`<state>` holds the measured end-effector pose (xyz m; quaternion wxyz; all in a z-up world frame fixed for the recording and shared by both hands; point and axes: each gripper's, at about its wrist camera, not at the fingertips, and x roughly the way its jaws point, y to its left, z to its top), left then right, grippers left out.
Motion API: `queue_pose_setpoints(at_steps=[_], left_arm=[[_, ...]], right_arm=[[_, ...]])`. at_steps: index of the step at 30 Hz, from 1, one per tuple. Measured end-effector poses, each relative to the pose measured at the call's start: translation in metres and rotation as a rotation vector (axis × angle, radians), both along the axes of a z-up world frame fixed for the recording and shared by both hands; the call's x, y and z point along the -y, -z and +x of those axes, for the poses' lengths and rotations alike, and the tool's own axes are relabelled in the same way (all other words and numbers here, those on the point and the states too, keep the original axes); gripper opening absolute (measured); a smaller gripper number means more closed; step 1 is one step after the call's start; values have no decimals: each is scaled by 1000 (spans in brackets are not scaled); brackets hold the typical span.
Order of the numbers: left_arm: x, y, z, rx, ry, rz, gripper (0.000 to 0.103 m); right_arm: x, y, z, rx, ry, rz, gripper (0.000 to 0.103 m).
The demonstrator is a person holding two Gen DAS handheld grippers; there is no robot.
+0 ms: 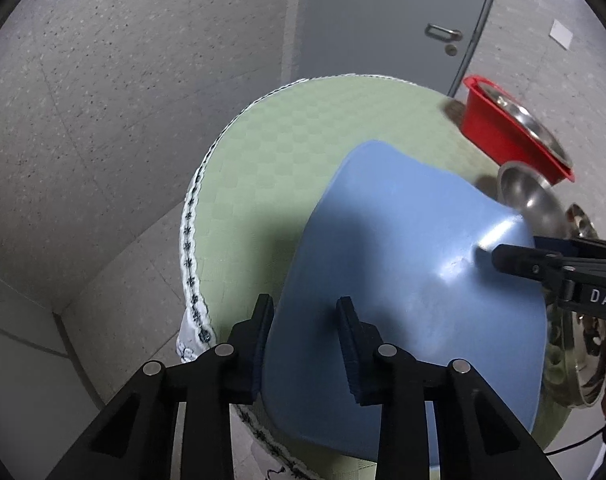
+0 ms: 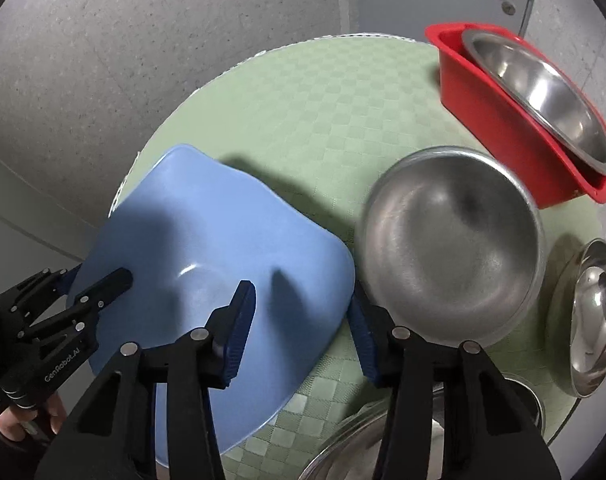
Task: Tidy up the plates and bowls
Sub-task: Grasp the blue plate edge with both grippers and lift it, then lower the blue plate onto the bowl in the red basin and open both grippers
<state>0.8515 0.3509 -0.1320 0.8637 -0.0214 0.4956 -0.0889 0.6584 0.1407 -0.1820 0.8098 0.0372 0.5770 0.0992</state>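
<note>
A light blue plastic basin (image 1: 403,260) (image 2: 223,240) sits on the near left of the round table, its hollow side up. My left gripper (image 1: 305,312) straddles its left rim, one pad outside the wall and one inside, pressed on it. The right wrist view shows the same gripper (image 2: 95,276) at the basin's left edge. My right gripper (image 2: 299,312) holds the opposite rim, its left pad inside the basin and its right pad against the outer corner. One of its fingers (image 1: 515,260) reaches in from the right in the left wrist view.
A red tub (image 2: 503,112) (image 1: 499,132) at the back right holds a steel bowl (image 2: 543,92). A large steel bowl (image 2: 451,256) stands just right of the basin, a smaller one (image 2: 595,312) beyond it, more steel (image 2: 343,452) near me. The green cloth (image 2: 303,100) is bare at the back left.
</note>
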Motion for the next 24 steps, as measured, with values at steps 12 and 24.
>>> queue_pose_setpoints(at_steps=[12,24], left_arm=[[-1,-50,2,66,42,-63,22],[119,-114,80,175,234,-82,22]], right_arm=[[32,-36,3,79,86,63,36],[152,-101,43,228,275,27,36]])
